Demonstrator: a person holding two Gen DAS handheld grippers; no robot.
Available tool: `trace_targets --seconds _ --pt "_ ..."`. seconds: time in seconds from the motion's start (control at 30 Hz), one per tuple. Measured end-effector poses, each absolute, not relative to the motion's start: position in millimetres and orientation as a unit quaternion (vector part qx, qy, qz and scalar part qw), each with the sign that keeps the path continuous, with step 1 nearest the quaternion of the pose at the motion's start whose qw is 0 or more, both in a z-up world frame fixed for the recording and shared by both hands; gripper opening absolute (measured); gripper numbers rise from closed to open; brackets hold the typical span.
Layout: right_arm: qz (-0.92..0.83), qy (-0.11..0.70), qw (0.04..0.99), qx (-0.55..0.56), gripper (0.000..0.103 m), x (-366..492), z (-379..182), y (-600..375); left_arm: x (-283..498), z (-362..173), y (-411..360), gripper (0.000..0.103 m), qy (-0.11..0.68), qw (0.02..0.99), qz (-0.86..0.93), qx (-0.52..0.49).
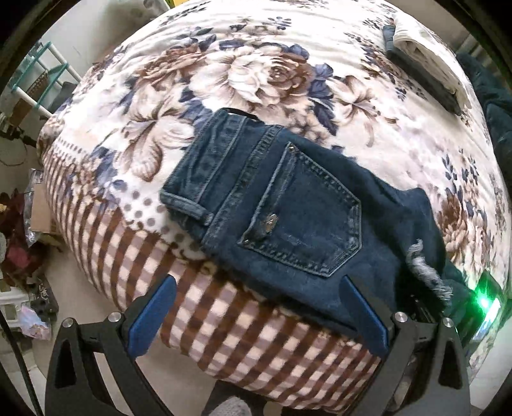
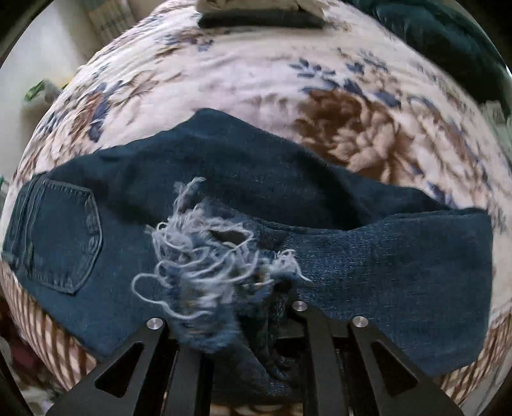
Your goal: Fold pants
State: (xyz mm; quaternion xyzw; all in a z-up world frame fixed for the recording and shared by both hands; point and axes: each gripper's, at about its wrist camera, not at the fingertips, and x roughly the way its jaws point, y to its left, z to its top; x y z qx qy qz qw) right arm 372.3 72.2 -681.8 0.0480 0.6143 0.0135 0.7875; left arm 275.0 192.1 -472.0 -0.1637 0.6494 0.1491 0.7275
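Dark blue jeans point(image 1: 288, 204) lie on a floral blanket near the bed's front edge, back pocket point(image 1: 307, 217) up, waistband to the left. My left gripper point(image 1: 256, 288) is open, its blue pads point(image 1: 153, 316) wide apart just in front of the jeans' near edge, holding nothing. In the right wrist view the jeans point(image 2: 224, 198) stretch across, a leg folded over to the right. My right gripper point(image 2: 233, 323) is shut on the frayed hem point(image 2: 204, 256), bunched denim between its fingers. Its fingertips are hidden by the cloth.
A stack of folded clothes point(image 1: 425, 60) lies at the bed's far right; it also shows in the right wrist view point(image 2: 259, 14). A dark green garment point(image 2: 448, 41) lies beyond. Floor clutter and a teal rack point(image 1: 41, 80) stand to the left of the bed point(image 1: 256, 336).
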Motion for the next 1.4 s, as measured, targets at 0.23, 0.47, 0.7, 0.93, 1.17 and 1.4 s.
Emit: trace_targets --seconds 0.23,0.47,0.7,0.93,1.17,1.4 --pt "0.143 0.606 0.727 0.291 0.081 365.5 -635.1 -0.7 302.2 -472.7 156.5 0.103 0.642 0.740 0.097 -0.178" --pt "-0.065 0.626 0.729 0.270 0.081 319.9 -632.0 -136.3 341.6 -518.8 62.4 0.103 0.678 0.726 0.005 -0.113" --pt "-0.116 0.706 0.657 0.238 0.081 305.0 -714.8 -197.2 335.4 -568.5 0.5 0.103 0.714 0.697 -0.006 0.066" --pt "-0.105 0.695 0.662 0.261 0.081 307.0 -702.9 -221.3 290.7 -556.7 31.5 0.103 0.703 0.706 0.028 0.084" --pt "-0.078 0.685 0.669 0.279 0.081 306.1 -678.5 -231.4 287.1 -517.5 59.8 0.103 0.682 0.728 0.061 -0.003" --pt "-0.089 0.716 0.666 0.187 0.081 308.9 -690.1 -193.6 307.5 -563.2 37.9 0.103 0.722 0.689 0.062 -0.013"
